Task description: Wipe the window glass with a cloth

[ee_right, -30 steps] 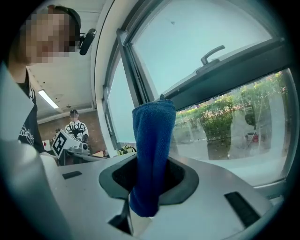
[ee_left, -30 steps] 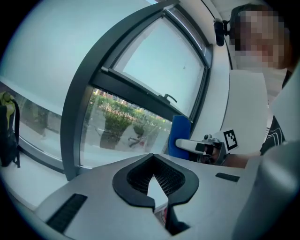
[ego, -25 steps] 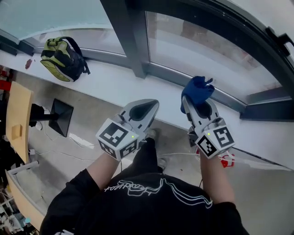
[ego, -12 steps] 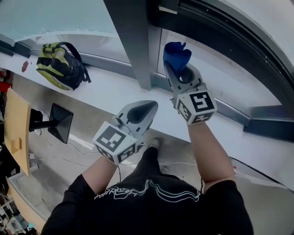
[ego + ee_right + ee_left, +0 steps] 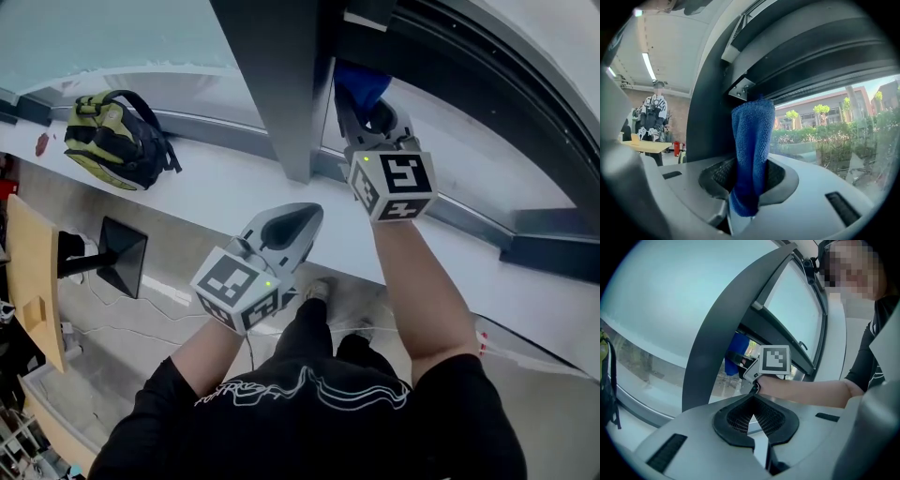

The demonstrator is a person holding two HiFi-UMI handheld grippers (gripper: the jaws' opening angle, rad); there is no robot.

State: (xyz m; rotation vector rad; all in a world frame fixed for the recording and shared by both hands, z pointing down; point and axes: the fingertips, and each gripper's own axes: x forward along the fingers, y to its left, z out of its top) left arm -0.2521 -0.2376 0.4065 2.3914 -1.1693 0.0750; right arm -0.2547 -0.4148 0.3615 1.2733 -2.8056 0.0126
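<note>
Daylit, sharp frames, fisheye-bent.
Daylight floods through the window glass (image 5: 834, 122); a ceiling strip light (image 5: 648, 65) glows indoors; both gripper views curve and darken at their corners.

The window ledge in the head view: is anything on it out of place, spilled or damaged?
A green and black backpack lies slumped on the white ledge, left of the dark window post; a bag is unusual there. A small reddish object beyond it is too small to identify. No spill shows.
</note>
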